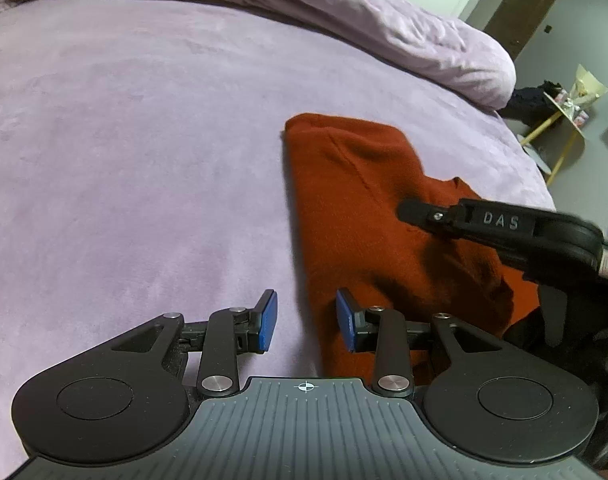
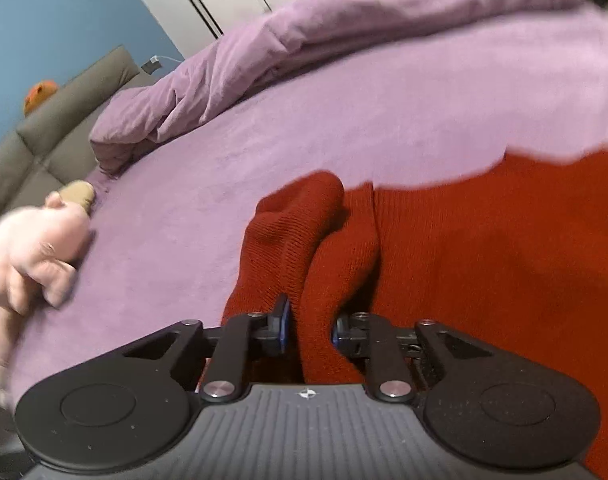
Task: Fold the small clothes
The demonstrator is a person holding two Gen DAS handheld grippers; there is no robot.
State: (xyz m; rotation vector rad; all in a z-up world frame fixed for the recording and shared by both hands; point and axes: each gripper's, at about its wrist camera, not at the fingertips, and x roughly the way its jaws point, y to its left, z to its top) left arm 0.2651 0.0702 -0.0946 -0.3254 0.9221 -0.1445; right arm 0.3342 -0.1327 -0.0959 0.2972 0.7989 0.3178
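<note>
1. Red knit garment (image 1: pixel 356 204) lies on lilac bedspread (image 1: pixel 123 140), right of centre in left wrist view, partly folded w/ a straight left edge.
2. Left gripper (image 1: pixel 306 322): jaws parted wide, blue pads (image 1: pixel 268 322) bare, nothing held; it hovers over garment's near left edge, one pad above bedspread, the other above the red knit.
3. Right gripper (image 2: pixel 308 326): jaws drawn in on a bunched fold of the garment (image 2: pixel 464 260), cloth pinched between pads; the fold rises as a ridge just beyond the fingertips.
4. In left wrist view the right gripper (image 1: pixel 500 232) comes in from the right, over garment's near right part.
5. Rumpled lilac duvet (image 1: pixel 344 12) along far side of bed.
6. Pink plush toy (image 2: pixel 35 256) on bedspread at left, well apart from garment.
7. Grey sofa (image 2: pixel 63 120) beyond bed, far left.
</note>
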